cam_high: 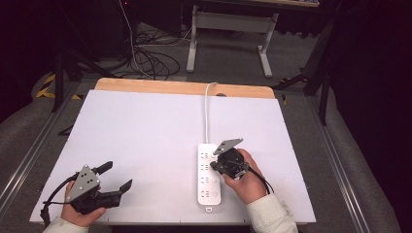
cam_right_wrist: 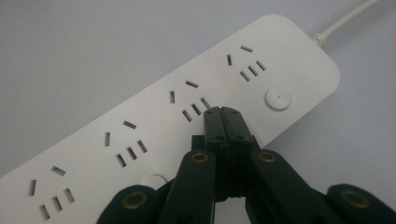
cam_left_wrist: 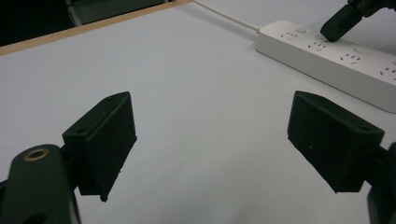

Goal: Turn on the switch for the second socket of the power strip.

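So we've got a big white surface (cam_high: 145, 145) with a wooden far edge, and a white power strip (cam_high: 208, 187) lying right of the middle, its cord (cam_high: 208, 111) running off the far side. We see the right gripper (cam_right_wrist: 222, 111) tilted down onto the strip, fingers pressed together, tips on the second socket group beside a round button (cam_right_wrist: 278, 99). Our left gripper (cam_high: 116, 176) sits near the front-left corner, fingers spread wide, pinching nothing.
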Demonstrator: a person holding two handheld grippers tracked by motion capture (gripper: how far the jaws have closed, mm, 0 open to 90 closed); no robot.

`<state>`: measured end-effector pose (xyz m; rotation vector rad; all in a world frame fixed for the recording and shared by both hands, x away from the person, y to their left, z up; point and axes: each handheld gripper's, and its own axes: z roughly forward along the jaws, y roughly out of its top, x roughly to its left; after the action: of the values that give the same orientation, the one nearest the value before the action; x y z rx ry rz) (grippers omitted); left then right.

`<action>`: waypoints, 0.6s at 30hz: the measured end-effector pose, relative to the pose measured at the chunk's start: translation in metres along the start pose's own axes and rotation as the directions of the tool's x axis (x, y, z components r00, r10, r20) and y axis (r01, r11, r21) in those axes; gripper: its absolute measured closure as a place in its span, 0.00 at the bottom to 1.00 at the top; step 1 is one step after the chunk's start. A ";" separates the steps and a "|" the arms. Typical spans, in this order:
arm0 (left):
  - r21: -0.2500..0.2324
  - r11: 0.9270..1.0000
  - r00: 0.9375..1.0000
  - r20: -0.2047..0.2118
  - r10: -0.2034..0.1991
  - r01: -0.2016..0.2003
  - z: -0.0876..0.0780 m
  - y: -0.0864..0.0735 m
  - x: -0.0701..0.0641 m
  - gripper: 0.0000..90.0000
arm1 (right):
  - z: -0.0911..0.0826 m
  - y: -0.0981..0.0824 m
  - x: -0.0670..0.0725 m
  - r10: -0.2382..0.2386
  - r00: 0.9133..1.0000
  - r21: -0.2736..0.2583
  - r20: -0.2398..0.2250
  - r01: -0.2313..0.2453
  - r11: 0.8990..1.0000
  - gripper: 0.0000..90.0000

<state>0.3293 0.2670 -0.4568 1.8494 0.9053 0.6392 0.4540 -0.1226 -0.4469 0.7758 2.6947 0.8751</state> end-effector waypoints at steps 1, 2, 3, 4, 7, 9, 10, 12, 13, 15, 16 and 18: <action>0.000 1.000 1.000 0.000 0.000 0.000 0.000 0.000 0.000 0.18 | 0.000 0.000 0.000 -0.001 1.000 -0.003 0.002 0.001 1.000 1.00; 0.001 1.000 1.000 0.000 0.000 0.000 0.000 0.000 0.000 0.18 | 0.000 -0.001 0.000 0.002 1.000 -0.005 0.004 -0.002 1.000 1.00; 0.001 1.000 1.000 0.001 0.000 0.000 0.000 0.000 0.000 0.18 | 0.000 -0.001 0.000 0.006 1.000 -0.007 0.002 -0.006 1.000 1.00; 0.000 1.000 1.000 -0.001 0.000 0.000 0.000 0.000 0.000 0.18 | 0.000 -0.001 -0.001 0.008 1.000 -0.008 0.001 -0.008 1.000 1.00; 0.000 1.000 1.000 0.000 -0.001 0.001 0.000 0.000 0.000 0.18 | 0.000 -0.002 -0.001 0.009 1.000 -0.009 0.001 -0.009 1.000 1.00; 0.000 1.000 1.000 0.001 -0.001 0.001 0.000 0.000 0.000 0.18 | 0.000 -0.001 0.000 0.003 1.000 -0.008 0.000 -0.003 1.000 1.00; 0.001 1.000 1.000 0.001 -0.001 0.001 0.000 0.000 0.000 0.18 | 0.000 -0.001 -0.001 -0.002 1.000 -0.009 -0.002 0.002 1.000 1.00; 0.001 1.000 1.000 0.001 -0.001 0.001 0.000 0.000 0.000 0.18 | 0.001 -0.002 -0.001 0.001 1.000 -0.007 -0.003 -0.001 1.000 1.00; 0.000 1.000 1.000 0.001 -0.002 0.002 0.000 0.000 0.000 0.18 | 0.001 -0.002 -0.001 -0.001 1.000 -0.008 -0.006 0.001 1.000 1.00; 0.000 1.000 1.000 0.002 -0.001 0.001 0.001 0.000 0.000 0.18 | 0.001 -0.002 -0.001 0.001 1.000 -0.010 -0.006 -0.001 1.000 1.00; 0.000 1.000 1.000 0.002 -0.001 0.001 0.001 0.000 0.000 0.18 | 0.001 -0.002 -0.001 0.002 1.000 -0.010 -0.004 -0.002 1.000 1.00; 0.000 1.000 1.000 0.002 -0.001 0.001 0.000 0.000 0.000 0.18 | 0.001 -0.003 -0.002 0.006 1.000 -0.015 -0.009 -0.006 1.000 1.00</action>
<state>0.3296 0.2667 -0.4568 1.8492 0.9048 0.6363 0.4545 -0.1250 -0.4491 0.7784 2.6919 0.9015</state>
